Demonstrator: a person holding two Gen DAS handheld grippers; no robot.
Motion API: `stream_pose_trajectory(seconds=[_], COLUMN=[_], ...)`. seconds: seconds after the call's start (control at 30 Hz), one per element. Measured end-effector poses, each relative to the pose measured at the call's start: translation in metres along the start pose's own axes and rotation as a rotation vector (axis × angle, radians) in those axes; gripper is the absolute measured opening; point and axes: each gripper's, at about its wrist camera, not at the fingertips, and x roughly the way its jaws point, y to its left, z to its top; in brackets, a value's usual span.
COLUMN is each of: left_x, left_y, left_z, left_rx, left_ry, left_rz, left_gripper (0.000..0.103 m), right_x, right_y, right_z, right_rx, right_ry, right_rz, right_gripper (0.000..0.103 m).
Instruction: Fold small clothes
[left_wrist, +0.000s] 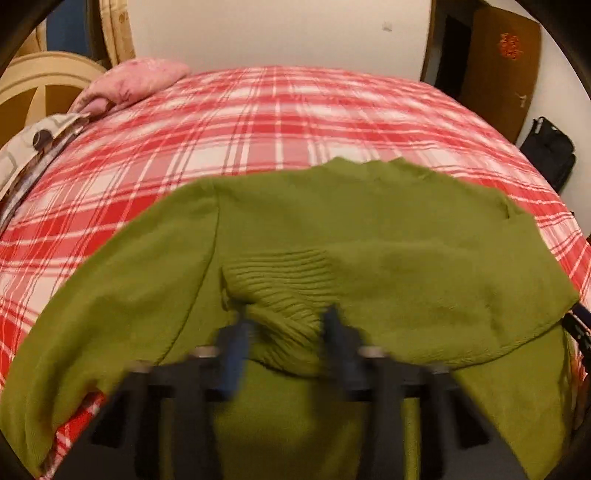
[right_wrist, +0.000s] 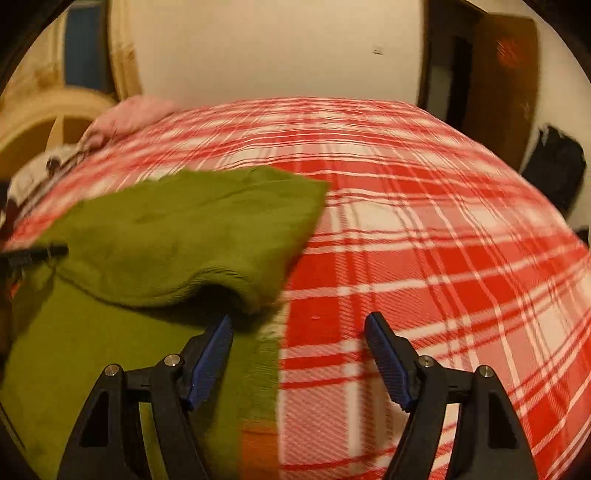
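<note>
A green knit sweater (left_wrist: 369, 229) lies on the red and white plaid bed cover (left_wrist: 229, 129). Its right sleeve is folded across the body, with the ribbed cuff (left_wrist: 284, 280) bunched up. My left gripper (left_wrist: 286, 317) is blurred; its blue fingers stand on either side of the cuff with a gap between them. In the right wrist view the sweater (right_wrist: 177, 229) fills the left side, its folded edge lifted. My right gripper (right_wrist: 299, 321) is open and empty, its left finger (right_wrist: 212, 358) over the sweater's edge and its right finger over the bed cover (right_wrist: 424, 258).
A pink pillow (left_wrist: 136, 83) and a patterned cushion (left_wrist: 40, 144) lie at the bed's far left by the wooden headboard (left_wrist: 40, 81). A white wall stands behind the bed. A dark bag (left_wrist: 550, 151) and a brown door (left_wrist: 498, 62) are at the right.
</note>
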Motion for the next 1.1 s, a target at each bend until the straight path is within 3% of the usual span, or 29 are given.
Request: stream_pose_trajectory(seconds=[0.13,0.27,0.47,0.53,0.67,0.77,0.83,0.9,0.97,1.03,1.1], left_x=[-0.019,-0.042,-0.028,-0.024,-0.021,-0.021,-0.024,-0.029,-0.04,-0.054,-0.073], left_y=[0.007,0.017,0.033,0.031,0.027,0.027,0.026,0.025,0.028,0.035,0.049], left_z=[0.0,-0.007,-0.014,-0.017,-0.02,-0.024,-0.028,-0.034,-0.041,-0.051,-0.064], left_rx=[-0.031,-0.034,-0.072,-0.062,-0.041,-0.048,-0.051,-0.039,-0.042,-0.054,-0.077], left_ry=[-0.035,-0.069,-0.032,-0.033,-0.031,-0.027,-0.033,-0.035,-0.055,-0.08,-0.114], left_rz=[-0.048,-0.029,-0.028,-0.017,0.004,0.029,0.042,0.088,0.083,0.075,0.088], left_gripper=[0.011,0.011,0.012,0.012,0.015,0.02,0.025,0.051,0.053,0.061,0.082], right_x=[0.001,-0.002,-0.004,-0.013,-0.035,-0.025,-0.003,0.023,0.021,0.01,-0.007], right_y=[0.003,0.009,0.013,0.018,0.032,0.045,0.054,0.056,0.044,0.039,0.038], right_z=[-0.002,-0.003,-0.003,-0.002,0.014,0.025,0.028,0.024,0.022,0.022,0.023], right_rx=[-0.004,-0.029,-0.05,-0.068,-0.093,-0.128,-0.16,-0.172,-0.105,-0.095,-0.102], right_ry=[0.003,-0.013,-0.021,-0.063,-0.159,-0.13,-0.038,0.095,0.096,0.084,0.038], right_rz=[-0.009,-0.026,-0.041,-0.035,0.068,0.108,0.12,0.065,0.067,-0.001,-0.028], right_gripper=[0.074,0.074,0.074,0.074,0.074,0.074,0.074,0.074,0.074,0.074,0.076])
